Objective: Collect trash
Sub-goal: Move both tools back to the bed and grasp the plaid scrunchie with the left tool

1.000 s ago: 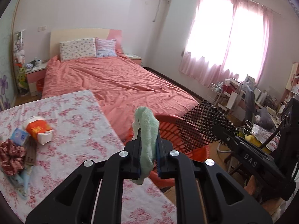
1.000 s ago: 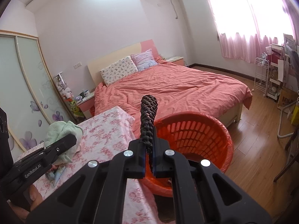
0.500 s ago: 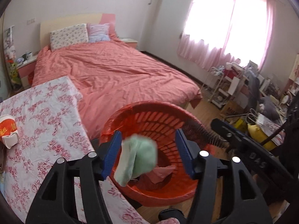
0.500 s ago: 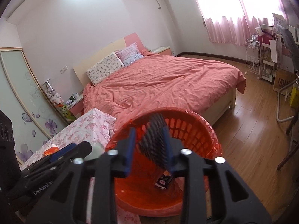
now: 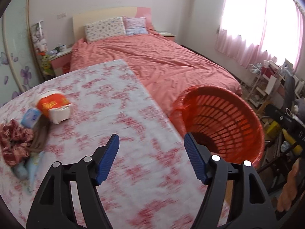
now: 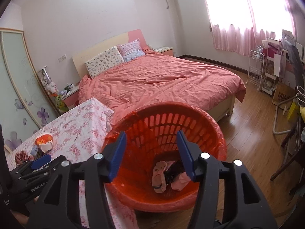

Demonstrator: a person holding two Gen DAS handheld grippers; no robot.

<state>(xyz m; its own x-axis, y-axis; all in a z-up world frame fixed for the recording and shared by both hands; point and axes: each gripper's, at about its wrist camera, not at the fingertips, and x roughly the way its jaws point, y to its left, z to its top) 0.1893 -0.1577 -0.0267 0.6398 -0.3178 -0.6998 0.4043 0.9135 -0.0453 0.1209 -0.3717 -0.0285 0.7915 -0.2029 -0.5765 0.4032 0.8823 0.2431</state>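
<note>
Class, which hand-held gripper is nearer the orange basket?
Right. The right hand-held gripper is open directly above the orange basket; the left hand-held gripper is over the table beside it.

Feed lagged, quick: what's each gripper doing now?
Left gripper: open, empty, over the table.
Right gripper: open, empty, above the basket.

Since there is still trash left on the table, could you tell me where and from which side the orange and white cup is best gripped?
The cup lies tipped on its side near the table's left end. I would come from above and close across its round body, since the lying pose leaves both flanks free; the blue packet crowds its left end.
</note>
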